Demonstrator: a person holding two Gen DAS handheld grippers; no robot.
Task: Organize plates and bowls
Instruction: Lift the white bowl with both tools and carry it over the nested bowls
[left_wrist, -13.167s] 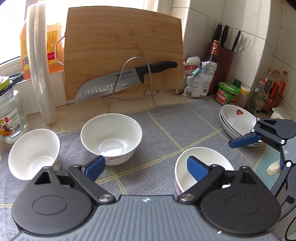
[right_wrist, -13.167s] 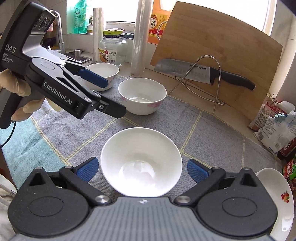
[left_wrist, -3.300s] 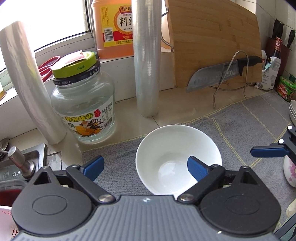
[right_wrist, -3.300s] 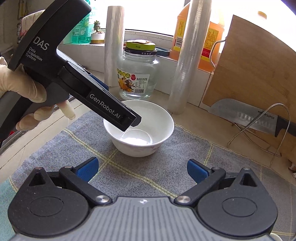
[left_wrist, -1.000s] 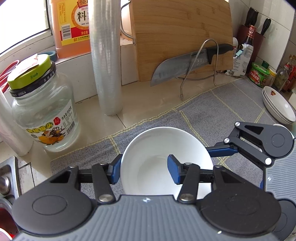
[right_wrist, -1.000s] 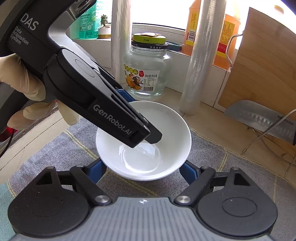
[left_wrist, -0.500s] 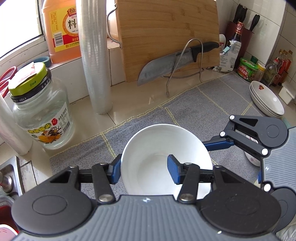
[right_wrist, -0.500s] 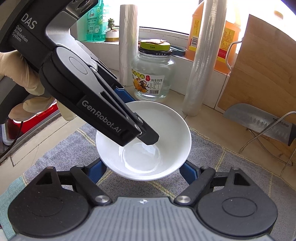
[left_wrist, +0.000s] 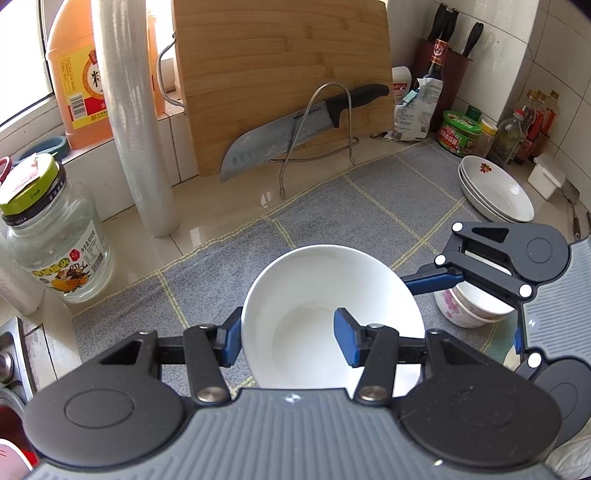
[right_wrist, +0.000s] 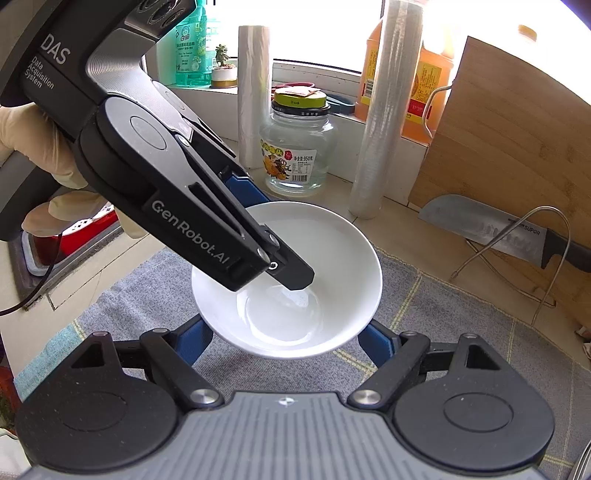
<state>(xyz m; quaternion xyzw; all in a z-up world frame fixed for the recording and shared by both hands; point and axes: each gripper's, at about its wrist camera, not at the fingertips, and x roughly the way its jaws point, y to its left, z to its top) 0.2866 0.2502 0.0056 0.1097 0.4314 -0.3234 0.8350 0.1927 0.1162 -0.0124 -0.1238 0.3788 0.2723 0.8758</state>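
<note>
Your left gripper (left_wrist: 288, 341) pinches the white bowl's (left_wrist: 325, 295) wall, one pad inside; your right gripper (right_wrist: 284, 341) cradles its sides.

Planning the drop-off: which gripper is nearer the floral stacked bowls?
Right. The right gripper is just beside the floral bowls; the left gripper, clamping the white bowl rim, sits farther left.

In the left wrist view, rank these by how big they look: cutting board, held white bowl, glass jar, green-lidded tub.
1. cutting board
2. held white bowl, though it sits nearest the camera, which inflates it
3. glass jar
4. green-lidded tub, far back, so likely shrunk by distance
</note>
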